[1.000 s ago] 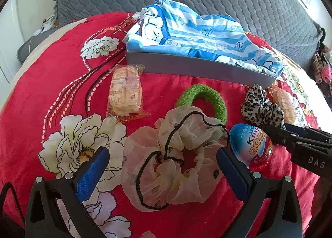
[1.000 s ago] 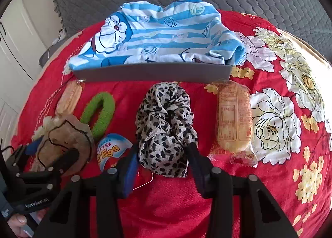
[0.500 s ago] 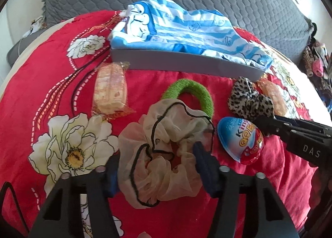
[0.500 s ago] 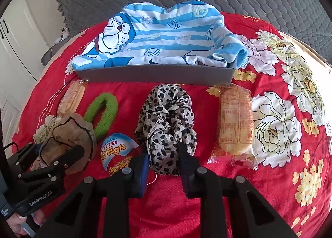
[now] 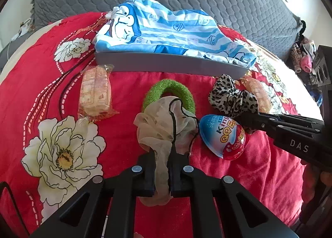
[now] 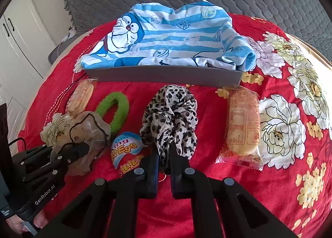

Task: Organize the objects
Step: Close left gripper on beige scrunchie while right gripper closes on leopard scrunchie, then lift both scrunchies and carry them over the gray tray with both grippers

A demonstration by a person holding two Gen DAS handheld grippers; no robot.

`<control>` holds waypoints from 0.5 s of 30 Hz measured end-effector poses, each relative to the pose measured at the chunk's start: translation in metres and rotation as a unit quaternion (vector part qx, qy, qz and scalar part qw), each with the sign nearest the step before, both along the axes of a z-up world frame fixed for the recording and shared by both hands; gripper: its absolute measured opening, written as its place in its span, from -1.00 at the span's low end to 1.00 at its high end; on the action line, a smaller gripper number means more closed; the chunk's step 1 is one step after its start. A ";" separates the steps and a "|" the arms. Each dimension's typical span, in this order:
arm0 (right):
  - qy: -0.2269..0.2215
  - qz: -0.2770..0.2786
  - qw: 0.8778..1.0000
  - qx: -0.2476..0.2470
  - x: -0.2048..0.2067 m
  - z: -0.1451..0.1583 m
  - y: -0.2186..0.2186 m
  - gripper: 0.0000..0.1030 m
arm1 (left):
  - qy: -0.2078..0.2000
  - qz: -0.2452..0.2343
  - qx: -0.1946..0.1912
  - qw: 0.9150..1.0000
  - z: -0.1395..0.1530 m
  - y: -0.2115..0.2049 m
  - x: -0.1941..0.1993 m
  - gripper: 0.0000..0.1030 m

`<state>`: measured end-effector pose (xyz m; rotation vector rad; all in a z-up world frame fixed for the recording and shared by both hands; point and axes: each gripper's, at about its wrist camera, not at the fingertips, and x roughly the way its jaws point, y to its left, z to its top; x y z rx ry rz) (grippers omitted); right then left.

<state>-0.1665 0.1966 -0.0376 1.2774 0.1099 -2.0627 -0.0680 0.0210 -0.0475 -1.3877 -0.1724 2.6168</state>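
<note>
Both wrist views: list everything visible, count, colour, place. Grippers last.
cream scrunchie: 1, sheer cream with black trim, front left, pinched
leopard scrunchie: 1, black and cream print, centre, pinched
green hair tie: 1, green, behind cream scrunchie
toy egg: 1, blue and red, between the scrunchies
wrapped snacks: 2, orange, far right and far left
grey tray: 1, grey, behind all items
cartoon cloth: 1, blue and white striped, on tray
bedspread: 1, red floral, underneath
left gripper: shut on cream scrunchie
right gripper: shut on leopard scrunchie
</note>
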 end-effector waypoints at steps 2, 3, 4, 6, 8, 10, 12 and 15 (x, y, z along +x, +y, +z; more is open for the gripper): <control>-0.001 -0.001 1.000 -0.006 0.000 0.002 0.001 -0.85 | 0.001 0.002 0.000 1.000 0.001 0.000 0.000 -0.83; -0.001 -0.001 1.000 -0.007 0.000 0.002 0.001 -0.85 | 0.003 0.004 -0.001 1.000 0.002 0.000 0.000 -0.83; -0.001 -0.002 1.000 -0.008 0.001 0.003 0.001 -0.85 | 0.003 0.006 -0.002 1.000 0.003 0.000 0.000 -0.83; -0.001 0.000 1.000 -0.009 0.001 0.004 0.001 -0.85 | 0.004 0.008 -0.003 1.000 0.004 0.000 0.000 -0.83; 0.001 0.001 1.000 -0.009 0.002 0.005 0.001 -0.85 | 0.004 0.010 -0.005 1.000 0.004 0.000 0.000 -0.83; 0.001 0.003 1.000 -0.010 0.002 0.006 0.000 -0.85 | 0.005 0.011 -0.006 1.000 0.005 0.000 0.000 -0.83; 0.003 0.003 1.000 -0.011 0.003 0.007 0.000 -0.85 | 0.006 0.014 -0.005 1.000 0.006 0.000 0.000 -0.83; 0.003 0.001 1.000 -0.017 0.002 0.009 0.002 -0.85 | 0.010 0.019 -0.004 1.000 0.009 0.000 0.001 -0.83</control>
